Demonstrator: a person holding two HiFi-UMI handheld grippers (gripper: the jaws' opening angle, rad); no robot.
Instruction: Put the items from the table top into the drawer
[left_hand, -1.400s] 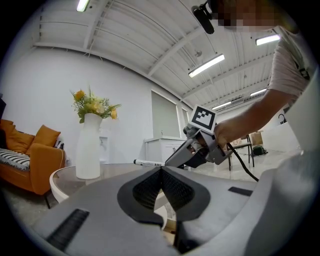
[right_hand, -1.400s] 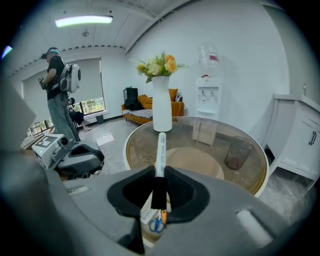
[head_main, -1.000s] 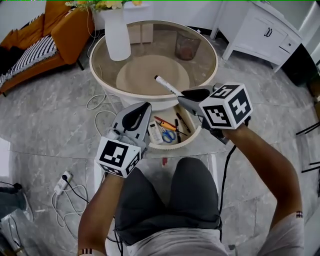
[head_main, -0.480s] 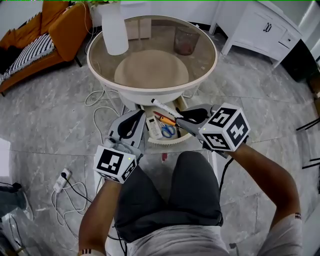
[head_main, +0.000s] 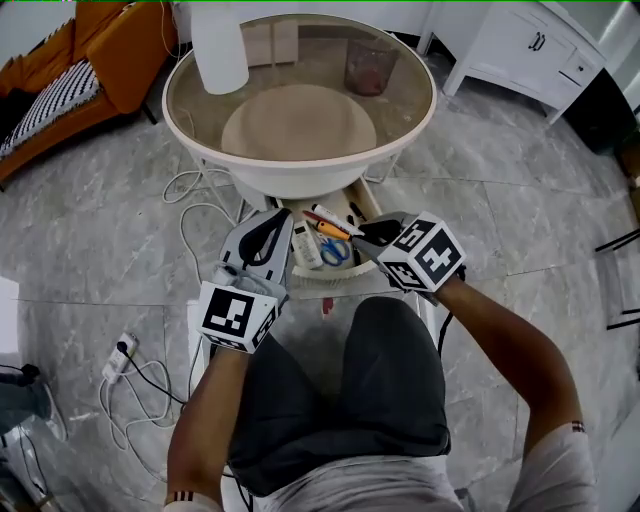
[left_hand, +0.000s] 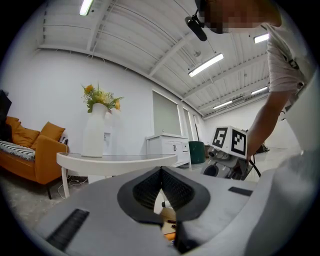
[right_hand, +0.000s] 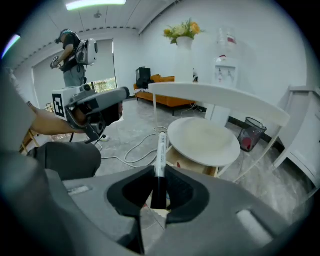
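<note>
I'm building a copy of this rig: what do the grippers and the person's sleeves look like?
Both the left gripper and the right gripper have light grey shells with black ribbed pads. Each carries a white cube printed with black square markers. A black cable trails from the right one. The sleeves are short and pale, with striped hems.
</note>
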